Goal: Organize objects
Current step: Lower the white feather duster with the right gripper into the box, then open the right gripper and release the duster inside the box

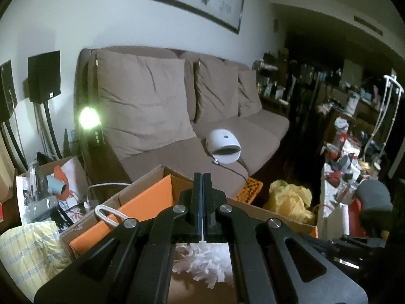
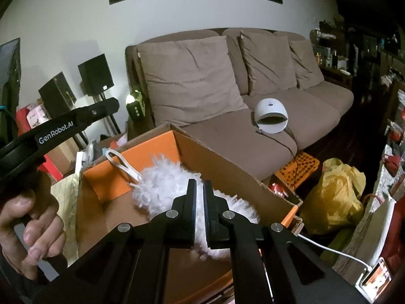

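An open cardboard box [image 2: 222,162] with an orange lining stands in front of the sofa. In it lies a white fluffy duster [image 2: 162,177], its white loop handle [image 2: 119,162] pointing to the back left. My right gripper [image 2: 200,190] is shut just above the duster's fluff; whether it pinches any fibres I cannot tell. My left gripper [image 1: 202,185] is shut with nothing in it, over the same box [image 1: 152,177]. The duster [image 1: 202,266] shows below its linkage and the handle [image 1: 108,215] to its left. A hand [image 2: 27,228] holds the left gripper's grip.
A brown sofa [image 2: 227,124] carries a white dome-shaped device [image 2: 270,114] with a cord. A yellow plastic bag [image 2: 331,197] and an orange crate [image 2: 298,164] lie right of the box. Speakers [image 2: 96,73], a lit lamp [image 1: 87,119] and a plaid cloth [image 1: 27,248] stand left. A phone [image 2: 374,278] charges at the lower right.
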`<move>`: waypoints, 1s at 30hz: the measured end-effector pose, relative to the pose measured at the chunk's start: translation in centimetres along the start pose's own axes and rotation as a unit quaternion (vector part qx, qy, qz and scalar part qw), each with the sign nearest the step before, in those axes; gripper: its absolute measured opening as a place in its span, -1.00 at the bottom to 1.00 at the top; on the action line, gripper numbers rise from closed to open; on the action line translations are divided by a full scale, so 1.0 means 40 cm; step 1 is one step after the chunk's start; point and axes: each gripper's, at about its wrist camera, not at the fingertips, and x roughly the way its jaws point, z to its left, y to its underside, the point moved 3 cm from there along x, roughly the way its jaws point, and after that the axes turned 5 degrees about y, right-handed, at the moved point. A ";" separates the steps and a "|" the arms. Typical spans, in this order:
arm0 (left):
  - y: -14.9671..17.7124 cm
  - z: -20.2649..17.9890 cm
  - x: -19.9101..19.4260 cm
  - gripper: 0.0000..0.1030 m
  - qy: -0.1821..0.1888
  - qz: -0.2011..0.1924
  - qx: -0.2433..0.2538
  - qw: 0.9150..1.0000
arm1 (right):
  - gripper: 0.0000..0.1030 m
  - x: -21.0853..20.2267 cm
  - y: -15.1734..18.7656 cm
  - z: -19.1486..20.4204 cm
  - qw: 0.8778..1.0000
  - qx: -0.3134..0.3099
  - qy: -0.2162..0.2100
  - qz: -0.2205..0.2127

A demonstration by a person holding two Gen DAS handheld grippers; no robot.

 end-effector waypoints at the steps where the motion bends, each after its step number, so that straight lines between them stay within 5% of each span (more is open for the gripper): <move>1: 0.001 -0.001 0.003 -1.00 -0.001 0.004 0.002 1.000 | -0.92 0.004 0.002 0.001 1.000 -0.001 0.000 0.003; 13: 0.062 0.036 0.098 -0.97 -0.008 0.121 -0.027 0.992 | -0.90 0.016 0.004 -0.011 1.000 0.006 0.005 0.011; 30: 0.057 0.060 0.101 -0.85 -0.010 0.129 -0.043 0.991 | -0.89 0.106 0.059 0.004 0.997 -0.006 0.001 0.071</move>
